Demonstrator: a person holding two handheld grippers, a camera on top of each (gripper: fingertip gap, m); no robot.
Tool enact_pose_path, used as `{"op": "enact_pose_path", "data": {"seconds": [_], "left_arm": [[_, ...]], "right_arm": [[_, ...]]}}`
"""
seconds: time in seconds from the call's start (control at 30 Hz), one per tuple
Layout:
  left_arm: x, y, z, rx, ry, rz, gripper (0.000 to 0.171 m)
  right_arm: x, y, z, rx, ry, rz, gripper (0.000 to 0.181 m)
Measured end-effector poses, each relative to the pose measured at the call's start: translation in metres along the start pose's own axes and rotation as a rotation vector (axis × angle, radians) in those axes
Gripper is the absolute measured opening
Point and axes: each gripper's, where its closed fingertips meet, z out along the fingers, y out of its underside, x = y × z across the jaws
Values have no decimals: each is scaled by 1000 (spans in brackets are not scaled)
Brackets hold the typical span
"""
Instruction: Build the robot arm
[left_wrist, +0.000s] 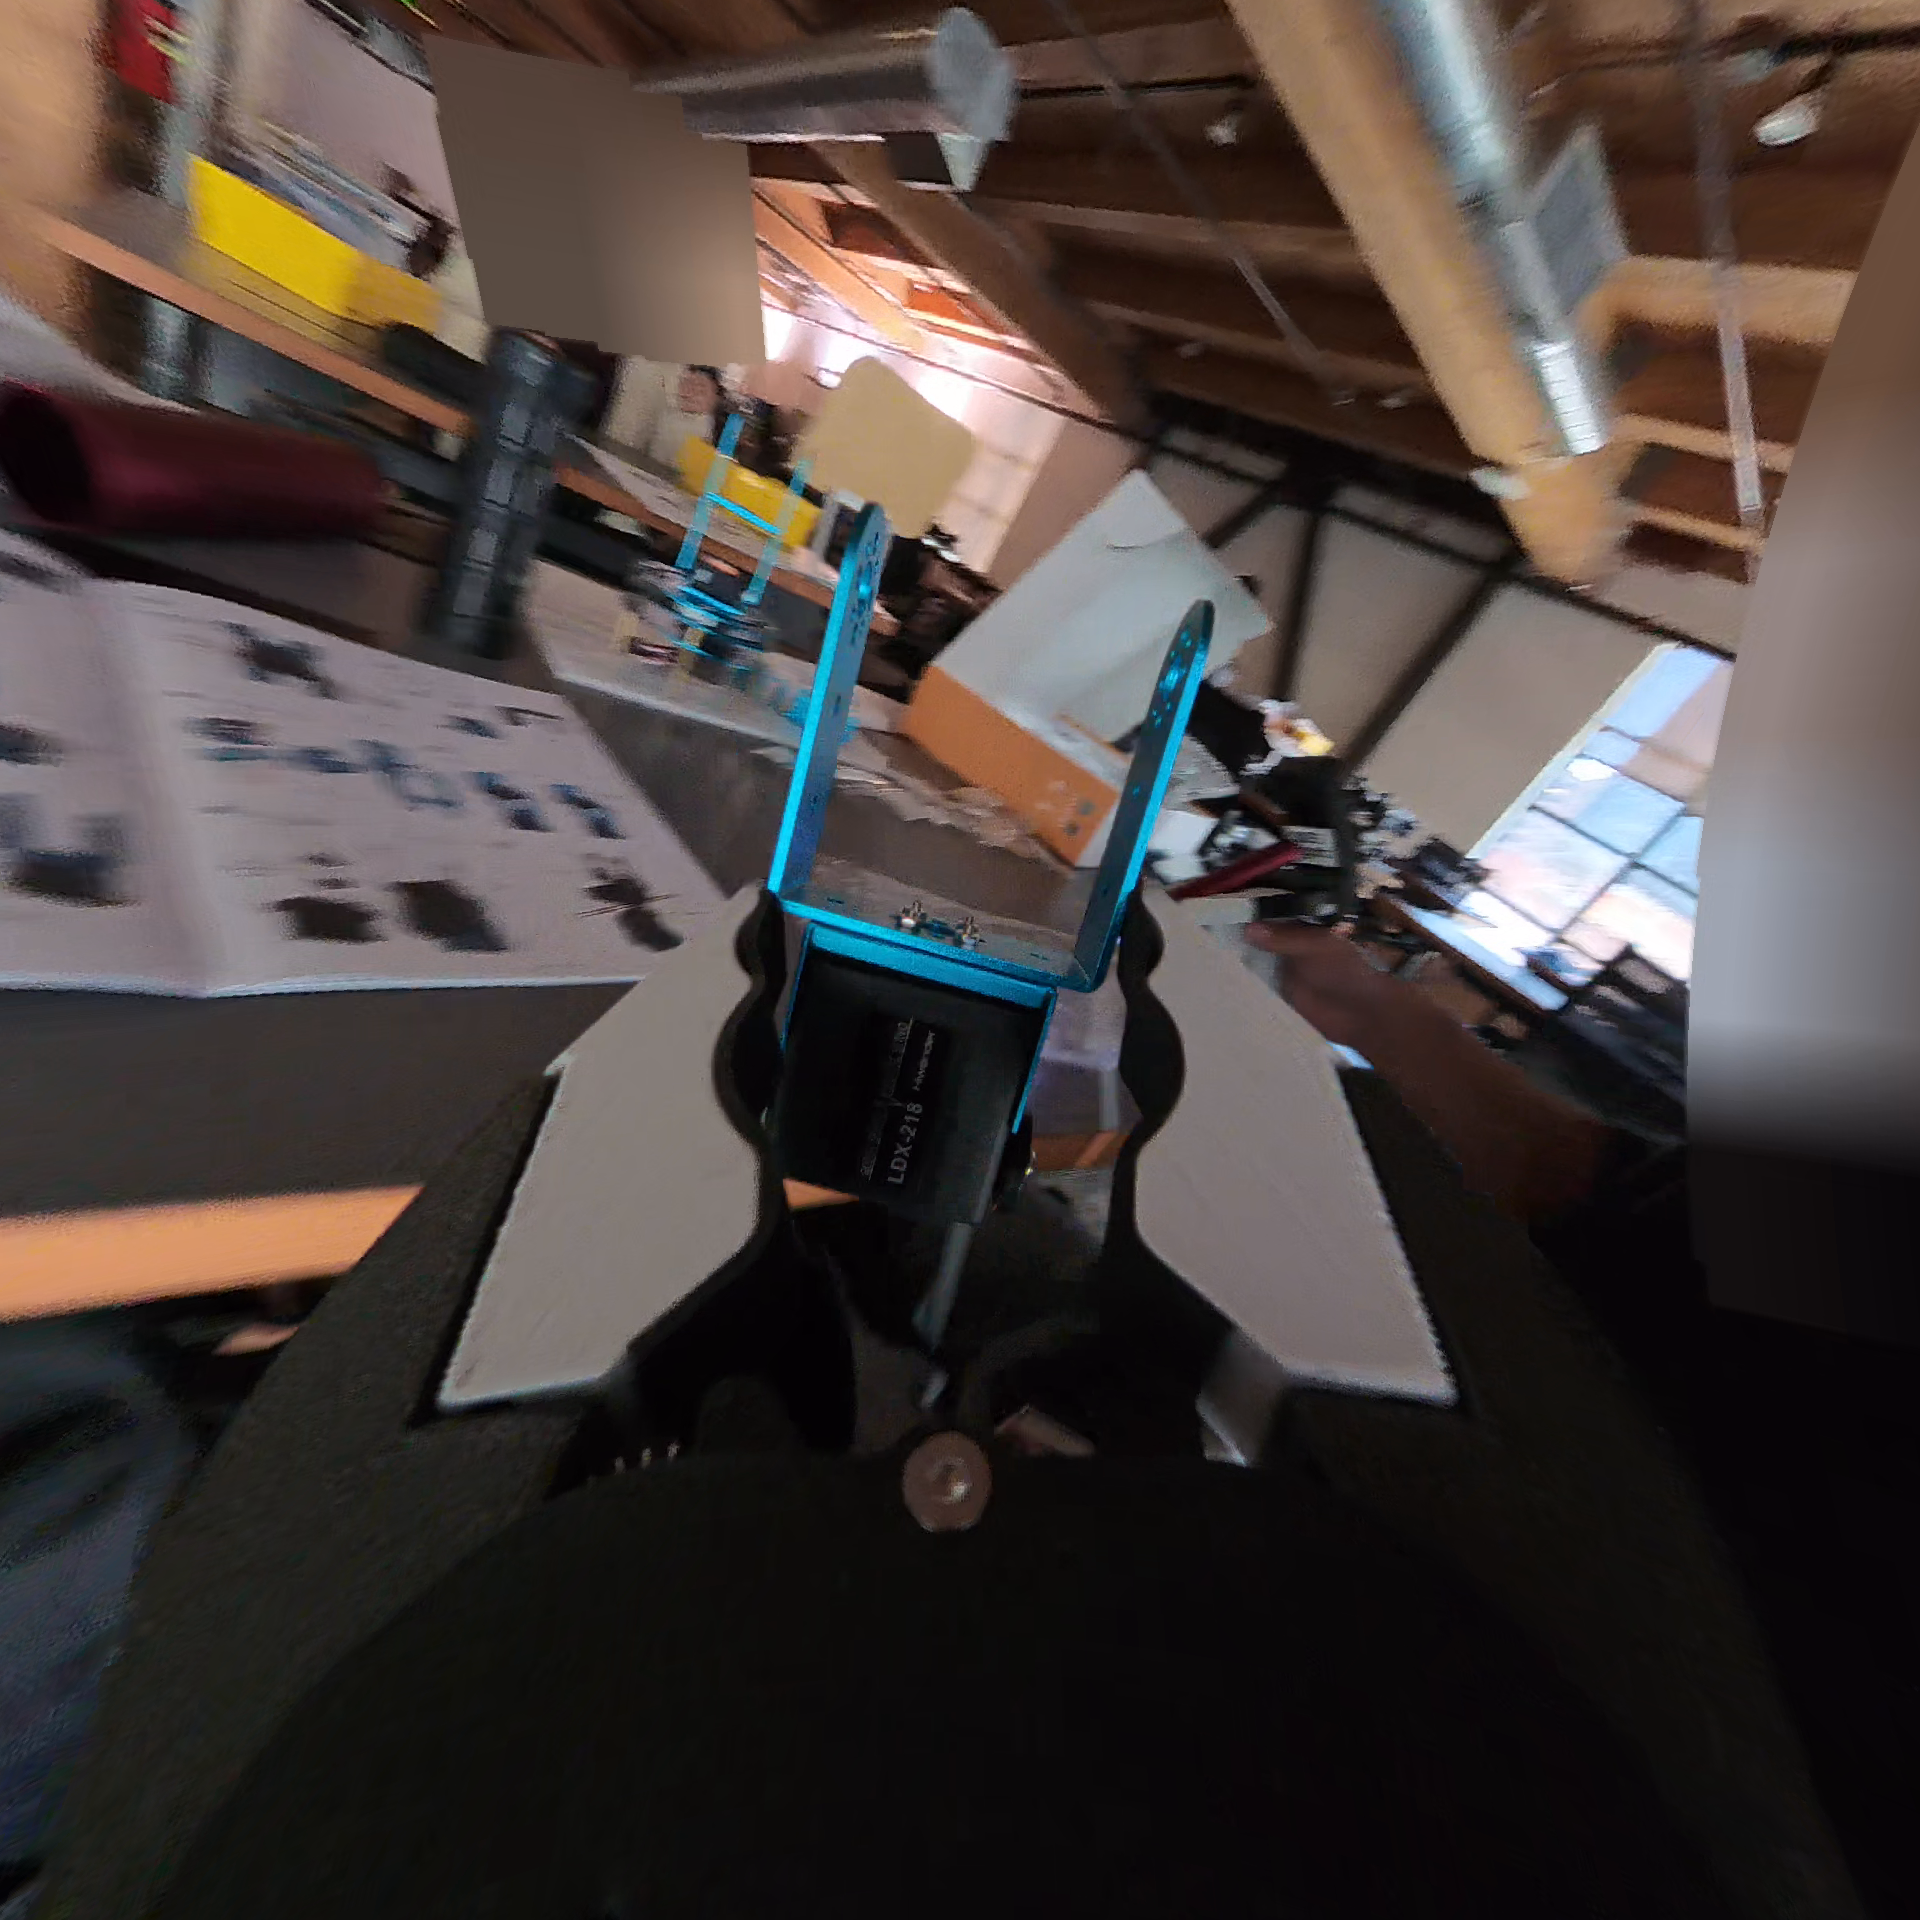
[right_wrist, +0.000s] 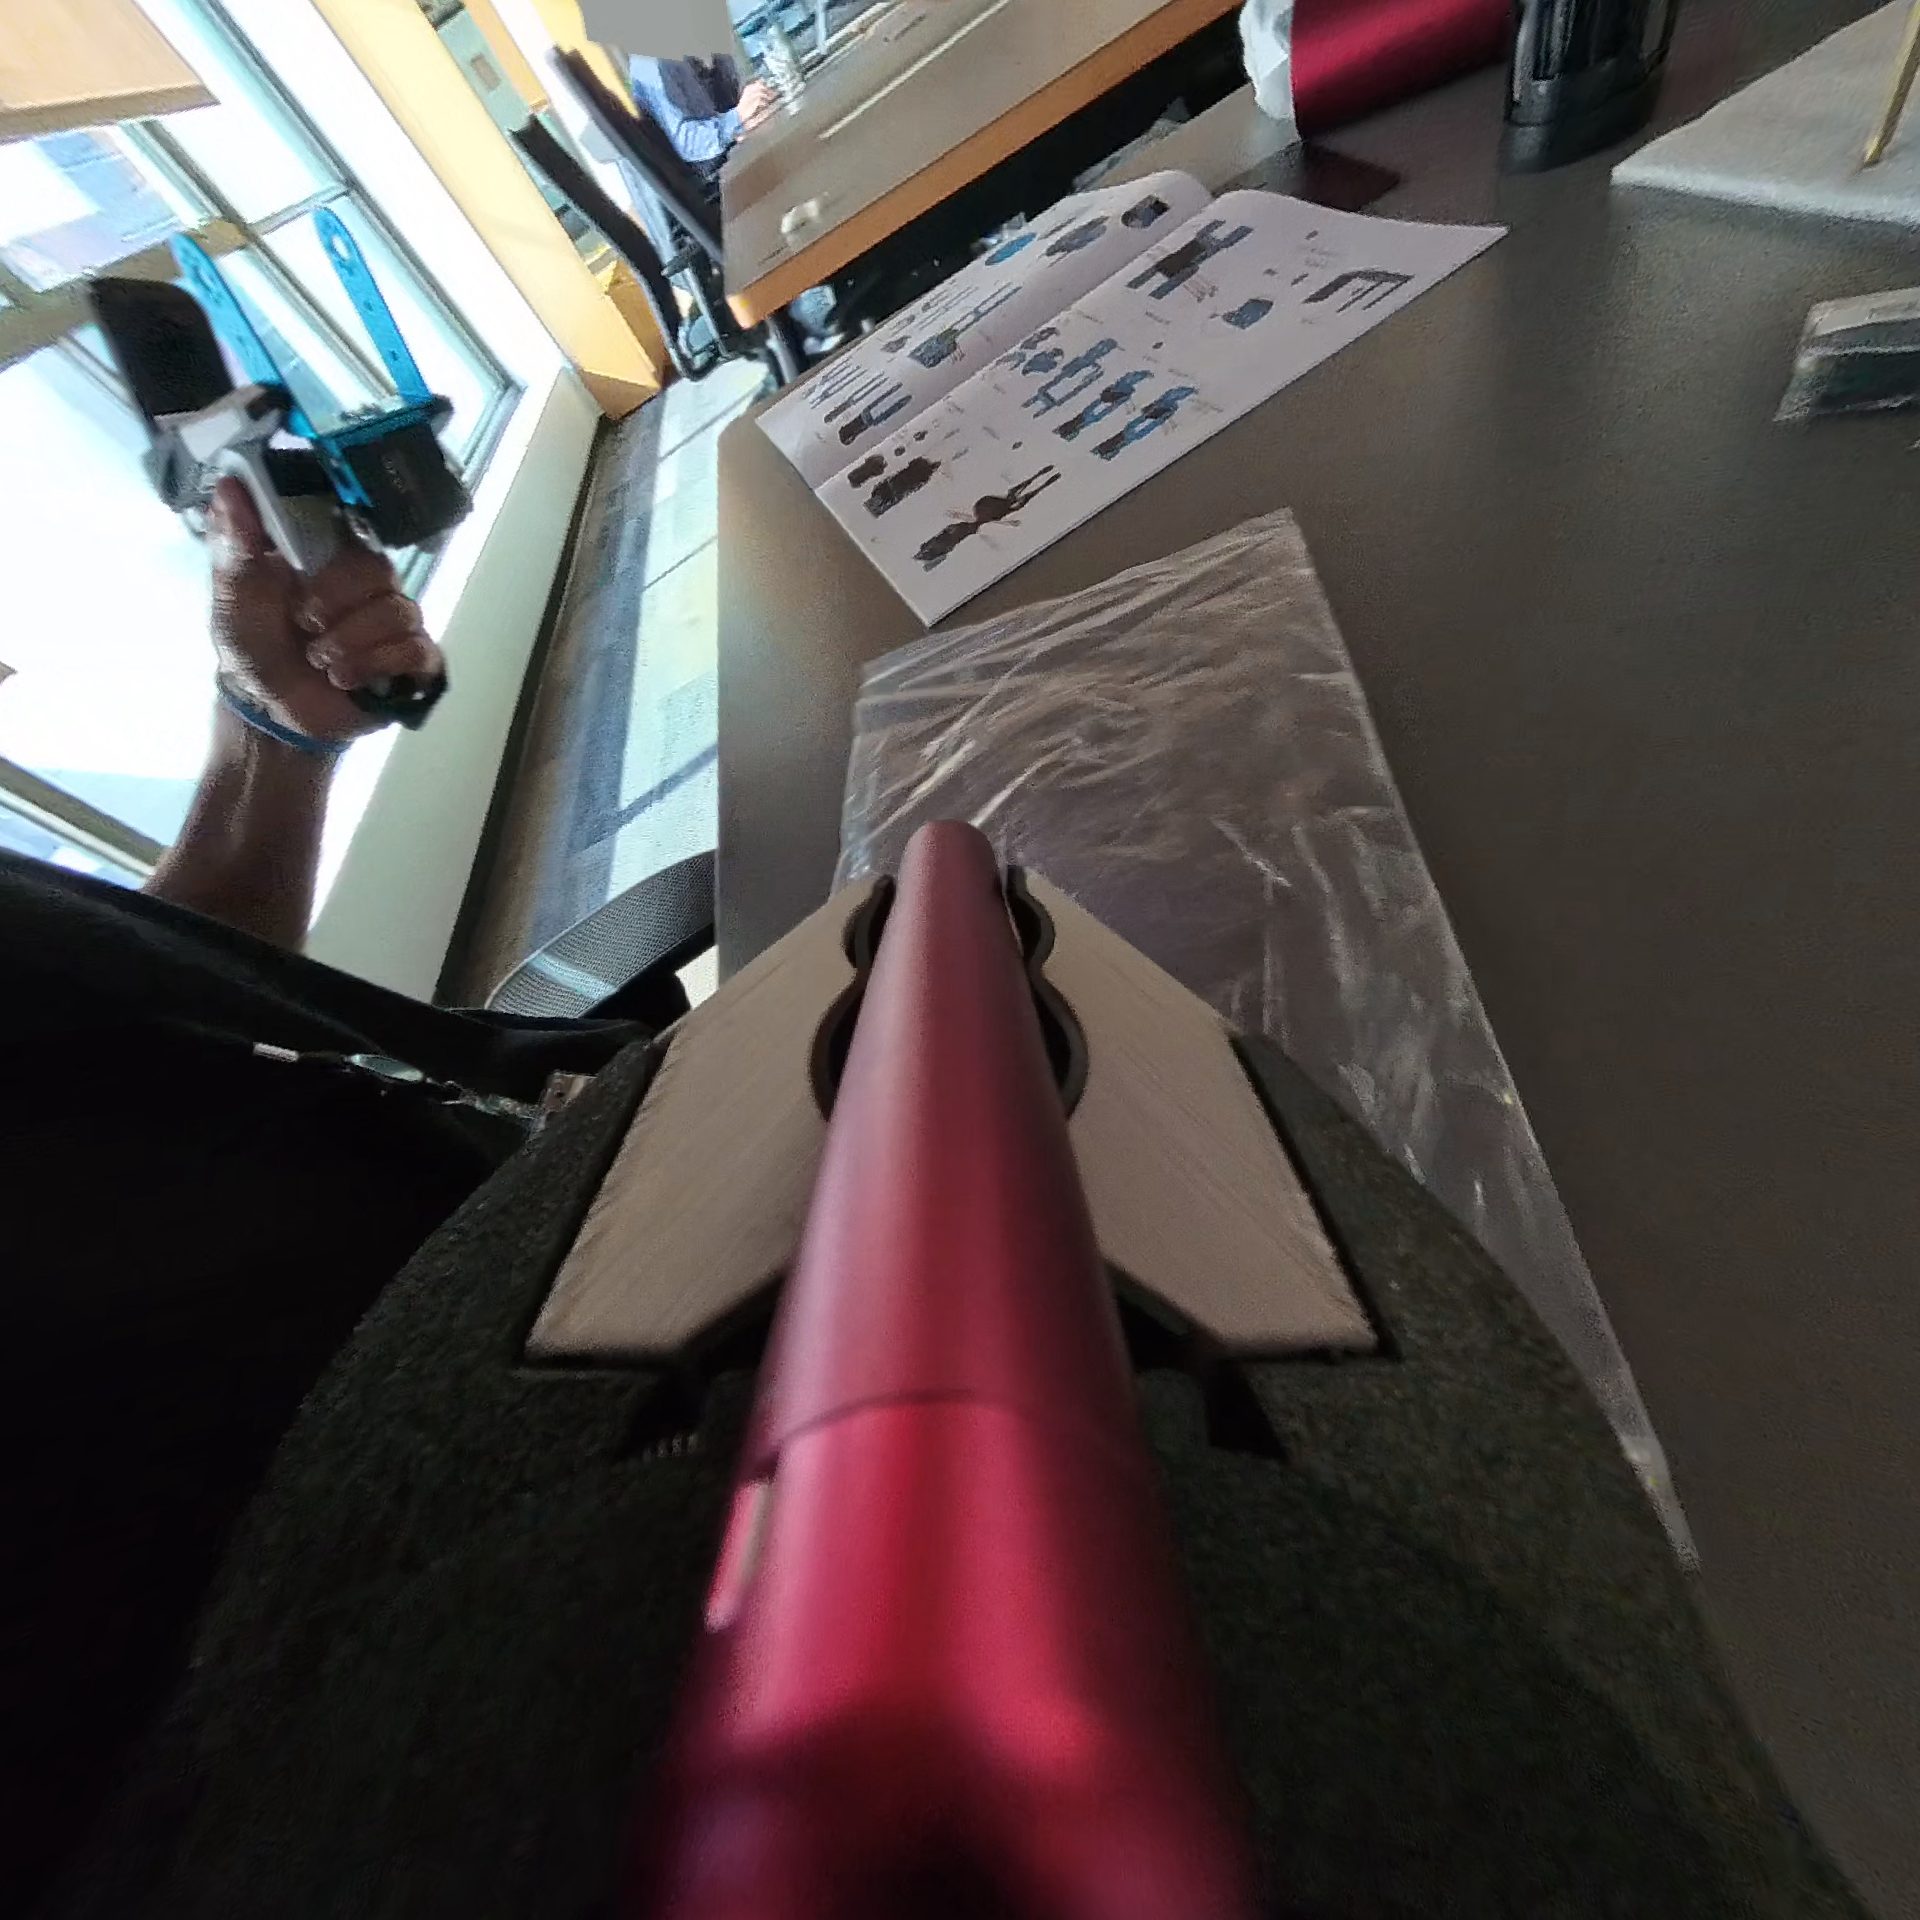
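Grey desk (right_wrist: 1558, 644) below; left tool (left_wrist: 940, 997) clamping servo bracket (left_wrist: 966, 831), right tool (right_wrist: 951, 935) pinching red driver (right_wrist: 935, 1299). Risk: slipping, dropping.

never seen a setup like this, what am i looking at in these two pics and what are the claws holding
A person holds a two-finger claw in each hand; each claw carries a camera looking along its fingers, giving one picture each. In the left view, the left claw is shut on a black servo with a blue bracket, raised off the table. The right view shows that same claw farther off, in the person's hand. The right claw is shut on a red tool. On the grey table lie an open manual and a clear plastic bag.
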Motion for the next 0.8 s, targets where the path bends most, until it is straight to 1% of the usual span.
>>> {"op": "enact_pose_path", "data": {"seconds": [0.1, 0.17, 0.27, 0.3, 0.37, 0.47, 0.53, 0.63, 0.7, 0.8], "left_arm": [[15, 8, 60, 6, 111, -78, 64], [24, 12, 95, -12, 157, -118, 64], [28, 13, 141, -33, 155, -120, 64], [29, 13, 156, -41, 155, -138, 64], [31, 18, 186, -94, 161, -186, 64], [34, 36, 225, -204, 158, -220, 64], [35, 48, 246, -258, 139, -215, 64], [35, 61, 265, -284, 100, -169, 64], [35, 64, 272, -265, 97, -165, 64], [31, 68, 277, -261, 80, -162, 64]], "right_arm": [[30, -4, -6, -59, -15, 20, 22], [44, -6, -13, -77, 7, -31, 22], [60, -10, -30, -67, 75, -81, 22], [64, -13, -37, -61, 119, -107, 22], [62, -22, -51, -35, 206, -209, 22], [40, -33, -64, 12, 284, -336, 23], [13, -28, -60, 24, 241, -367, 22], [-20, -6, -38, 3, 125, -298, 23], [-21, 8, -21, -48, 121, -251, 22], [-3, 18, -16, -152, 182, -276, 22]]}}
